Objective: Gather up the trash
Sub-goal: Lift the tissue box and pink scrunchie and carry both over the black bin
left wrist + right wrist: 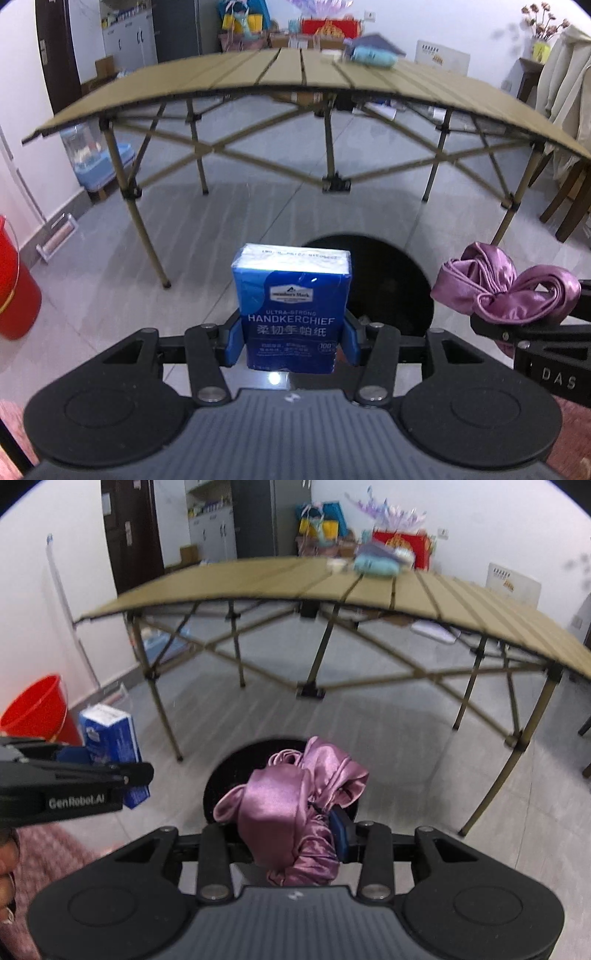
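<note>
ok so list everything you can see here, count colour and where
tissue pack: 1, blue, held in left gripper
satin cloth: 1, purple, held in right gripper
bin: 1, black, on floor below both grippers
folding table: 1, tan, ahead
bundle: 1, light blue, blurred, on table's far side
bucket: 1, red, floor by left wall
bags: several, colourful, against back wall
left gripper: 1, black with blue pads, shut on pack
right gripper: 1, black, shut on cloth

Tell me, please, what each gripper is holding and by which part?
The left gripper clamps the tissue pack by its lower sides. The right gripper pinches the purple cloth around its bunched middle.
</note>
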Available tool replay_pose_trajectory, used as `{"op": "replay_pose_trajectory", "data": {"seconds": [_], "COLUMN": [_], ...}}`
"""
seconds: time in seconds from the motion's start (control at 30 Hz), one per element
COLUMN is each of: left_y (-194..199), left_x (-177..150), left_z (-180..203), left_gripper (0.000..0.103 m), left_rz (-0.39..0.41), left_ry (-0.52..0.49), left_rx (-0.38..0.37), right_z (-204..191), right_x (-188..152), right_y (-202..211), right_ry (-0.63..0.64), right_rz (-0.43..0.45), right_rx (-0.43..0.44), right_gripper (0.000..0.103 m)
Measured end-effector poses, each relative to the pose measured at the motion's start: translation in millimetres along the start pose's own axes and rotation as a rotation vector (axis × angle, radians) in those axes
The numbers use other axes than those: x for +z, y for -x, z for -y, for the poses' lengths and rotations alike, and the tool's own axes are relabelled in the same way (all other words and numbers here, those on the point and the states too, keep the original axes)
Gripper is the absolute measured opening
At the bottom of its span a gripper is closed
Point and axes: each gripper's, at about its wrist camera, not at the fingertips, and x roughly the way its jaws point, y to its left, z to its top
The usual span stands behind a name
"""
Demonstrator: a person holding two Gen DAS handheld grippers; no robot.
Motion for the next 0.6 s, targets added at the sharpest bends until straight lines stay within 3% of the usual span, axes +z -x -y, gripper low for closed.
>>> {"op": "replay_pose_trajectory", "data": {"seconds": [0.6], "left_y": [-53.9], "left_x": [-40.7], "left_z": [-15.9], "left_gripper": [0.051], "left_rz": [-0.178], "left_ry": [0.017], "left_rx": [0.045], "right_z": [-2.8], "right_x": [-46.0], "right_y": [-60.9], "right_ry": [0.004], "right_rz": [-0.205], "right_rx": [-0.027], "right_gripper": [0.037]}}
